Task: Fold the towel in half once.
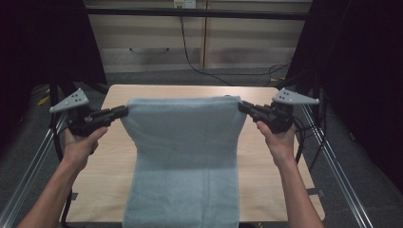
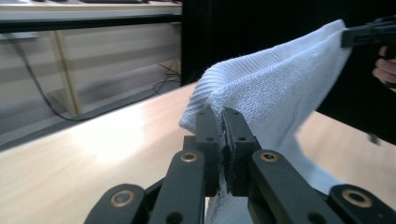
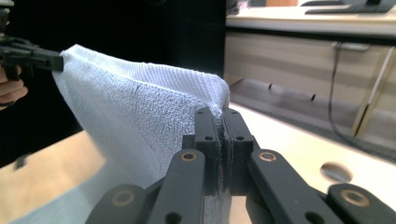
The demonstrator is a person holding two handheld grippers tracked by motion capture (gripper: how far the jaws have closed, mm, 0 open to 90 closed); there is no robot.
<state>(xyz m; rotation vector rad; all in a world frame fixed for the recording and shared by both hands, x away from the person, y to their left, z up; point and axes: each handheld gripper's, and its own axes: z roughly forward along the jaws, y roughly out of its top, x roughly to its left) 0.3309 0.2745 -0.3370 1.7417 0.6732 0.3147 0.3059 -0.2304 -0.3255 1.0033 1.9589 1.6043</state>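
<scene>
Item: towel (image 1: 183, 156), pale blue-grey. Near end drapes over the worktop (image 1: 107, 185) edge on our side; the middle lies on the wood; the far edge is lifted off it and stretched level.

Left tongs (image 1: 124, 111): clamped on the far left corner. Right tongs (image 1: 240, 105): clamped on the far right corner.

Step, as we judge it: a fold or a spread, mid-carry. The next move calls for both hands travelling together, edge kept taut, grips held until the cloth lies down.

Overhead view faces forward; both close tongs views share the towel (image 1: 183, 142).
</scene>
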